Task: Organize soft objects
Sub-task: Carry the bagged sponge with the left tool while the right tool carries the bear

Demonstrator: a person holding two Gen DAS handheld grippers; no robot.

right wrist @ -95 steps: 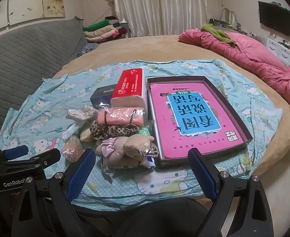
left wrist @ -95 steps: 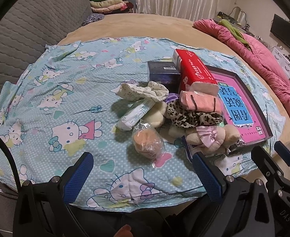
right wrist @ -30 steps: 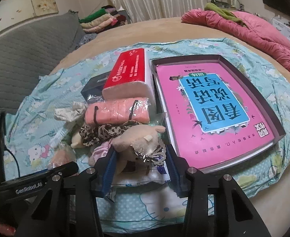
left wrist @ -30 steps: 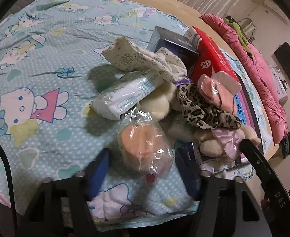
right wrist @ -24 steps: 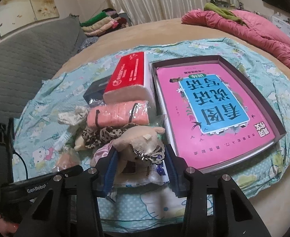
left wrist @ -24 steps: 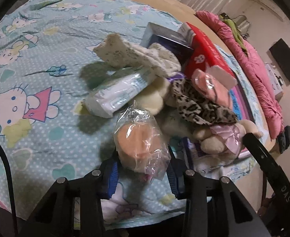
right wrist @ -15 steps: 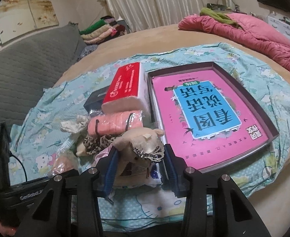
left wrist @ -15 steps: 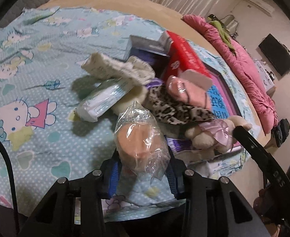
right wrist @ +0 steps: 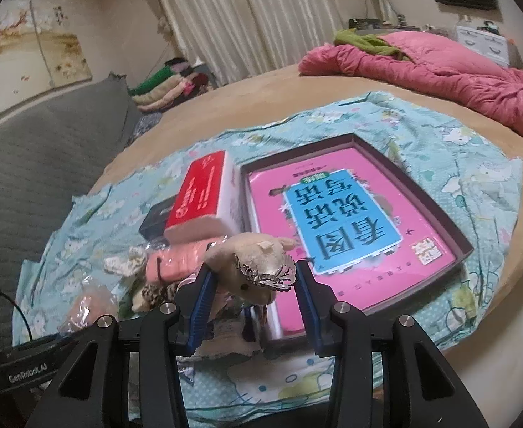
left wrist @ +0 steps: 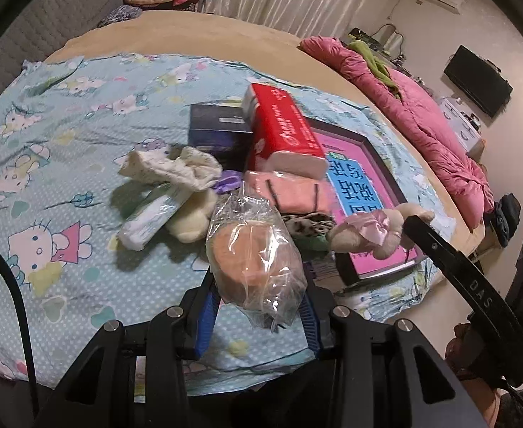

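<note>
My left gripper is shut on an orange sponge in a clear plastic bag and holds it above the Hello Kitty cloth. My right gripper is shut on a beige plush toy with a pink bow, lifted above the pile; the toy also shows in the left wrist view. A dark tray holding a pink book lies to the right of the pile. On the cloth remain a pink towel roll, leopard fabric, white socks and a cream plush.
A red tissue pack and a dark box stand behind the pile. A wrapped white packet lies at its left. A pink quilt lies on the bed's far right. A grey headboard is on the left.
Both grippers closed from open: the left on the bagged sponge, the right on the plush toy. Both have since lifted their objects up off the pile.
</note>
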